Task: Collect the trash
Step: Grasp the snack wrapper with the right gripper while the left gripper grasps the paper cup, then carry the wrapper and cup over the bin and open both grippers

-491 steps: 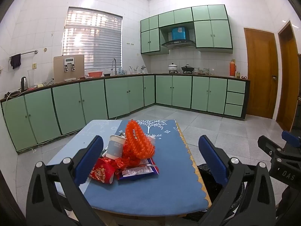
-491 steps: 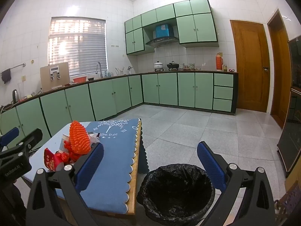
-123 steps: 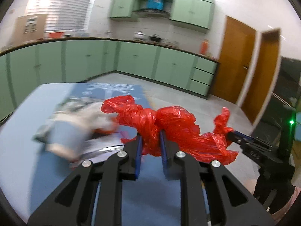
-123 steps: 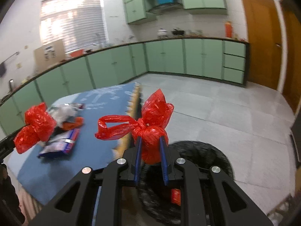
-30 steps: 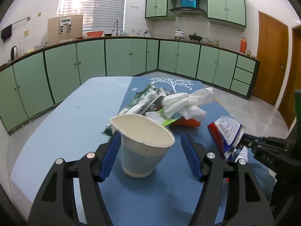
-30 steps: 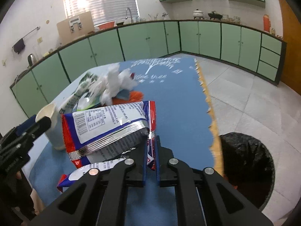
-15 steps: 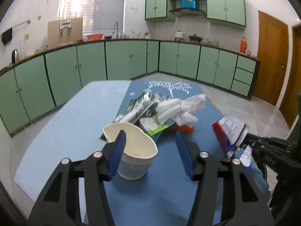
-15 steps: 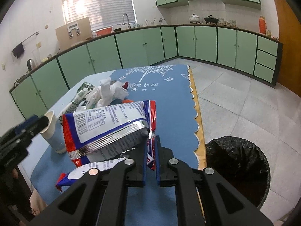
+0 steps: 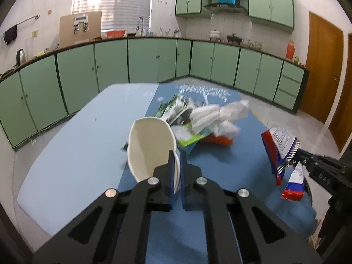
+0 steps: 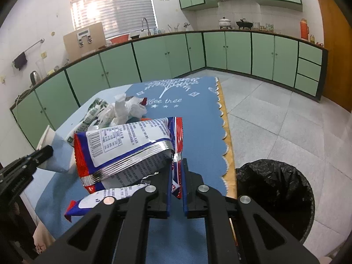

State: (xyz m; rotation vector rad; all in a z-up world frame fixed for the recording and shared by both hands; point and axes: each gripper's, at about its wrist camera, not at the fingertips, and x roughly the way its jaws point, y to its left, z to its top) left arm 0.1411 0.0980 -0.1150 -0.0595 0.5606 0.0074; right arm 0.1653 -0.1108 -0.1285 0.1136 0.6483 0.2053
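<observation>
My left gripper [image 9: 176, 171] pinches the near wall of a white paper cup [image 9: 149, 147], its jaws closing flat on it; the cup is squashed and tilts left above the blue table [image 9: 77, 154]. My right gripper [image 10: 176, 176] is shut on a red, white and blue snack wrapper [image 10: 127, 145], which hangs over the table's near right part. The left wrist view shows that wrapper [image 9: 279, 145] at the right. A heap of white plastic and green packets [image 9: 209, 118] lies mid-table. The black-lined trash bin [image 10: 277, 189] stands on the floor right of the table.
The table's scalloped right edge [image 10: 224, 132] runs next to the bin. Green kitchen cabinets [image 9: 154, 61] line the far walls, and a wooden door [image 9: 323, 70] is at the right. Grey tiled floor [image 10: 275, 114] lies open beyond the bin.
My left gripper has gone from wide open around the cup to closed on its wall, crushing and lifting it. The right gripper still holds the wrapper in about the same place.
</observation>
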